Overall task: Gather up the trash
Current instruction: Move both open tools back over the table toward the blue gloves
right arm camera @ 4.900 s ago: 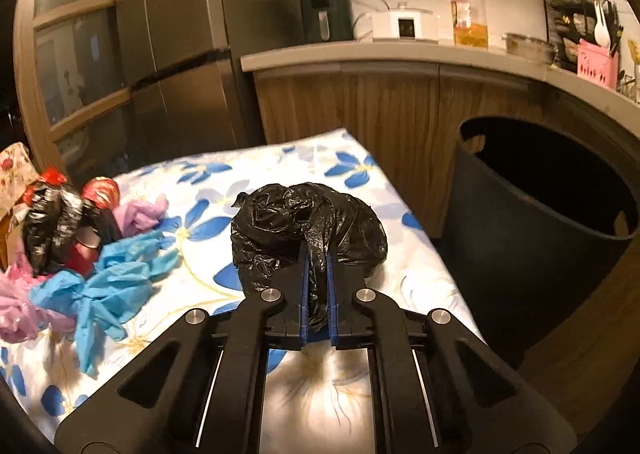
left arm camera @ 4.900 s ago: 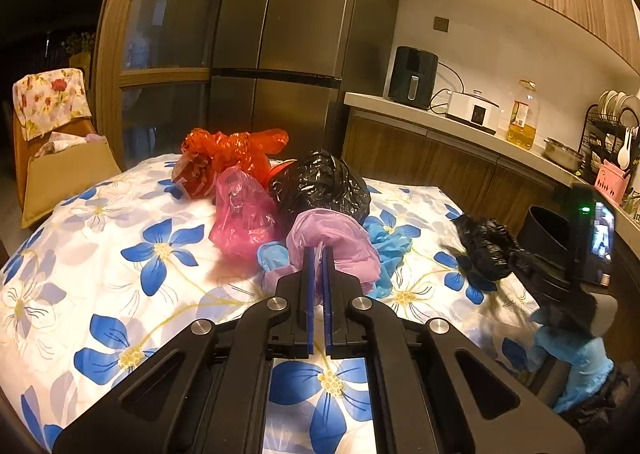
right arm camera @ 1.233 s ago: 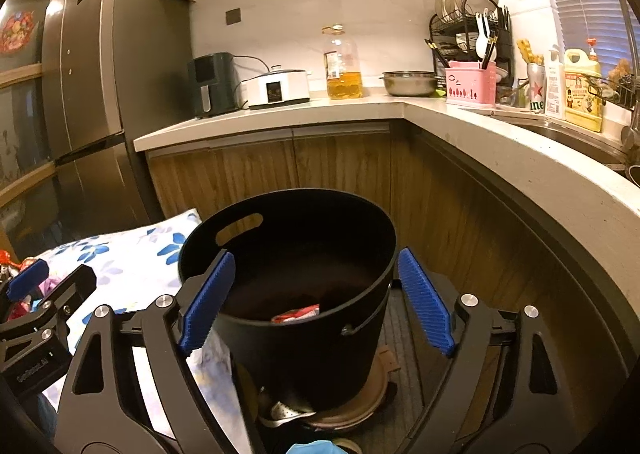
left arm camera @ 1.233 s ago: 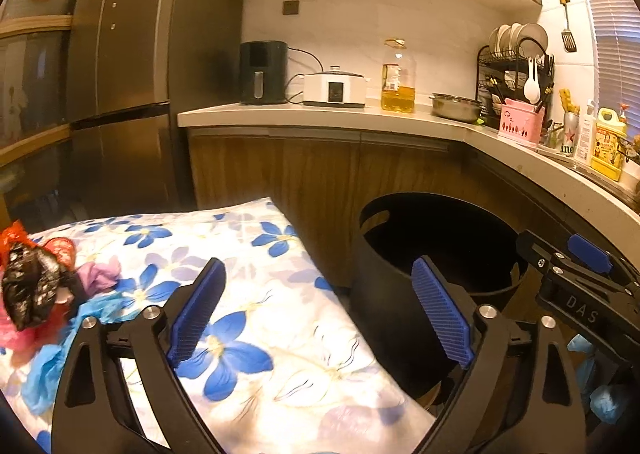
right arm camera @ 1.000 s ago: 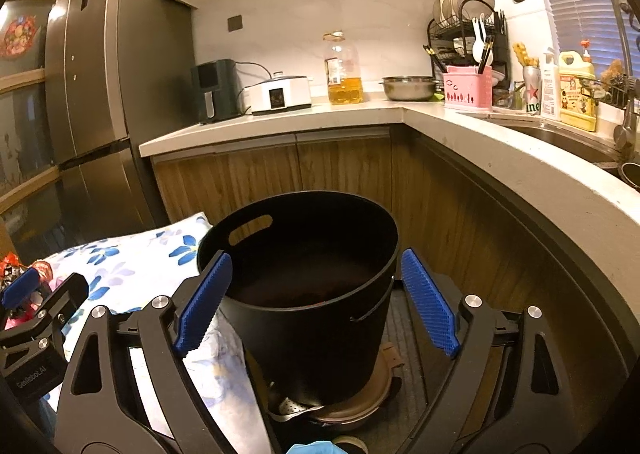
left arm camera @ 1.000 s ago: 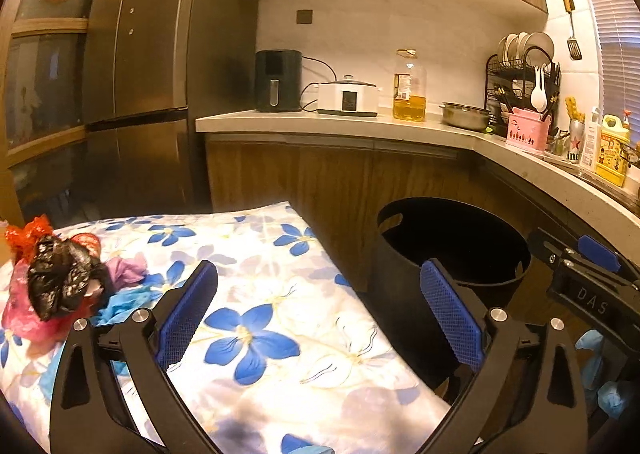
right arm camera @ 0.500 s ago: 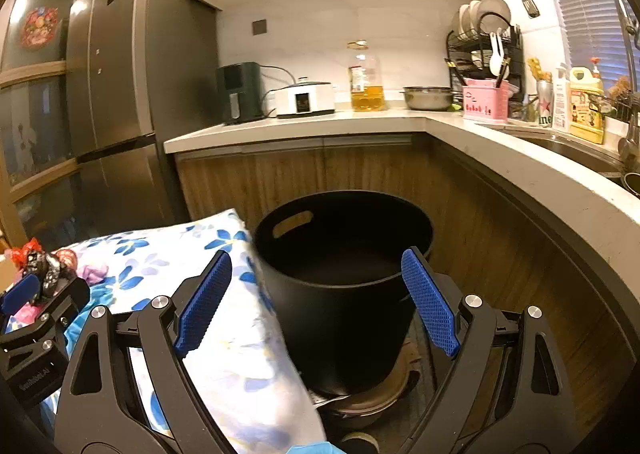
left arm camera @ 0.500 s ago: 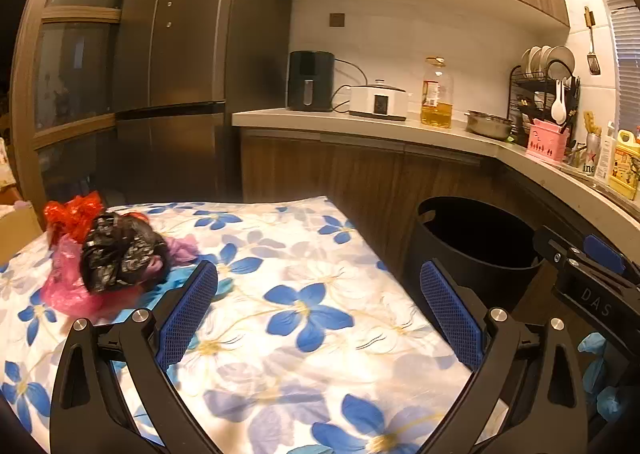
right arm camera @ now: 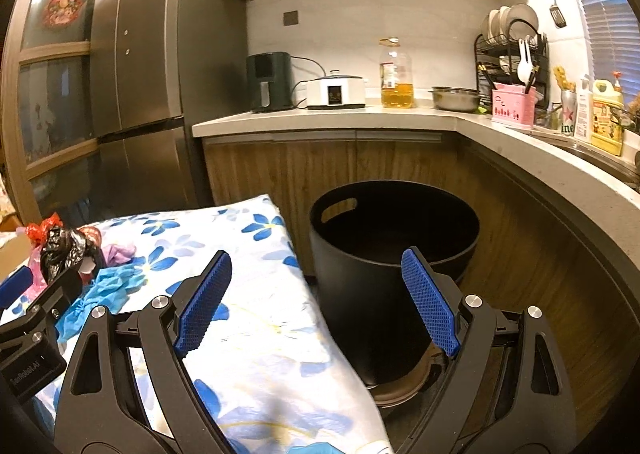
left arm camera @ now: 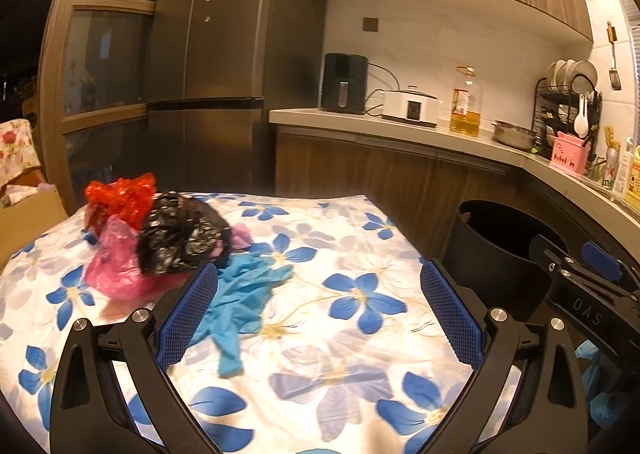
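Trash (left arm camera: 160, 238) — bags and blue gloves heaped at left on the floral tablecloth (left arm camera: 340, 254) | left gripper (left arm camera: 320, 310) spread, empty | right gripper (right arm camera: 316, 302) spread, empty | black bin (right arm camera: 392, 254) at right beside wooden cabinets | step — likely reaching for next piece; next: aim at pile, pinch.

We see the left gripper (left arm camera: 319, 309) over a flowered tablecloth (left arm camera: 360, 254), jaws spread wide, nothing between them. Trash sits at far left of the cloth: a black bag (left arm camera: 182, 240) on a pink bag (left arm camera: 114, 266), a red bag (left arm camera: 122, 199) behind, a blue glove (left arm camera: 240, 294) lying just beside the left pad. At right we see the black bin (left arm camera: 500, 250) below the counter (left arm camera: 400, 131), and the right gripper (left arm camera: 588, 290) poking in from the edge.
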Tool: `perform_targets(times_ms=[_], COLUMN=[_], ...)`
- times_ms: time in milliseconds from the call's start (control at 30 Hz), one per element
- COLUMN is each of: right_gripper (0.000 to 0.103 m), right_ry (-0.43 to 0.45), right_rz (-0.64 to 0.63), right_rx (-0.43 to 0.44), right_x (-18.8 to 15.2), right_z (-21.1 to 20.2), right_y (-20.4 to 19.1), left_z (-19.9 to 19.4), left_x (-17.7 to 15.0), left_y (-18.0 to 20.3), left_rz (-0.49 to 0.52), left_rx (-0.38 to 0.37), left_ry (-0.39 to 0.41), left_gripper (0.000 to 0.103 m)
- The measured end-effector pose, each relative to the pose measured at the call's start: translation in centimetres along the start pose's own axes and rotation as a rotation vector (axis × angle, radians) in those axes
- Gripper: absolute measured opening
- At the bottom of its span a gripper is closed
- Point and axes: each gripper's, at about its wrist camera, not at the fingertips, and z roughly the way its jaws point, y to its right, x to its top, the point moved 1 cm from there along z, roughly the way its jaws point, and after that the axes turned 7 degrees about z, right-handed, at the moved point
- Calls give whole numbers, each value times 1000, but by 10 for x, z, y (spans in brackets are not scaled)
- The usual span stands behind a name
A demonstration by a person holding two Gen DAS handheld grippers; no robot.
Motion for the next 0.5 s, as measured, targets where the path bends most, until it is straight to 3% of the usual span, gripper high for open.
perform_targets(times_ms=[500], right_gripper=[86], right_ry=[-40], right_rz=[-70], right_rx=[105], right_x=[-24], right_z=[13], right_y=[-62], left_z=[16], left_x=[-37], left_y=[-79], left_rz=[-38], left_rx=[150], left_ry=[-75], left_gripper=[97])
